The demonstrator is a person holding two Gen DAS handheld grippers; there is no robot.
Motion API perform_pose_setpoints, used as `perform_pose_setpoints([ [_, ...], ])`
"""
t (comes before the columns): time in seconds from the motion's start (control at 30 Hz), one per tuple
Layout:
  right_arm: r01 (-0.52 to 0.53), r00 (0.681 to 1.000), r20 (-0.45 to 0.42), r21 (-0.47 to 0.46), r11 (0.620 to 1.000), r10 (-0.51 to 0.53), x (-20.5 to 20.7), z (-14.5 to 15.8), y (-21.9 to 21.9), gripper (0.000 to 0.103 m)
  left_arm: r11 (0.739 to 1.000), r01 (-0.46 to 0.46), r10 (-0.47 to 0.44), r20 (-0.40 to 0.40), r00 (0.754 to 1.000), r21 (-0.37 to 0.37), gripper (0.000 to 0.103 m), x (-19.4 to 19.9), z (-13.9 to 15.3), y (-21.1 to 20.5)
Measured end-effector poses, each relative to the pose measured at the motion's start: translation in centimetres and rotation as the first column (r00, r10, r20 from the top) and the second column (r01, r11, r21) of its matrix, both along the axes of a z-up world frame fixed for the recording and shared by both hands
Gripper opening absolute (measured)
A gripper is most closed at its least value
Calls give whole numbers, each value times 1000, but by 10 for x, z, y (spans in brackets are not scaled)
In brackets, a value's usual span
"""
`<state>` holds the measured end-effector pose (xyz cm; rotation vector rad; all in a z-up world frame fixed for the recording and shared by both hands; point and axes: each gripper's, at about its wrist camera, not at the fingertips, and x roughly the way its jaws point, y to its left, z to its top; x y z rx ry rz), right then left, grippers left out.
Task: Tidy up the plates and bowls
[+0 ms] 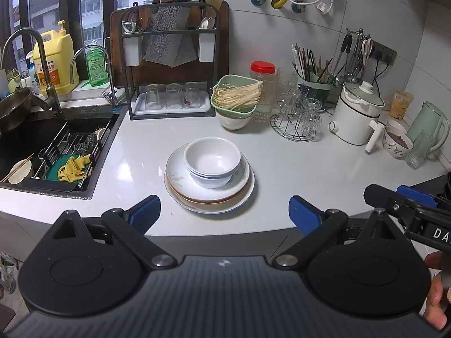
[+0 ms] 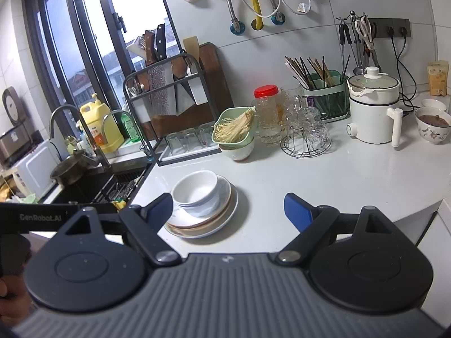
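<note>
Left wrist: your left gripper (image 1: 224, 211) jaws wide apart, empty; nested bowls (image 1: 212, 162) atop stacked plates (image 1: 210, 181) on counter (image 1: 296, 169), just ahead.
Right wrist: your right gripper (image 2: 228, 211) spread, holding nothing; stack ahead-left. Risk: glazed rim slips, bowls topple.

Both wrist views near counter edge, facing the wall, right one further right, sharing stacked dishes (image 1: 210, 174) (image 2: 201, 205).
</note>
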<state>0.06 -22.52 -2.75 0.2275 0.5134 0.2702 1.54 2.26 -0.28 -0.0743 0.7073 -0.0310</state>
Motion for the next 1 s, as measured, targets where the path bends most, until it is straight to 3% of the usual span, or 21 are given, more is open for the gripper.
perform_pose_setpoints([
  [0.63,-47,998,-30,1,999,47,-5,-11,0,87,997,-75,75,-20,997,-22,99,-18,-14,-2],
  [1.0,-51,998,-36,-22,998,50,-10,-14,-5,87,997,-83,83,0,997,10,100,-33,-9,-8],
])
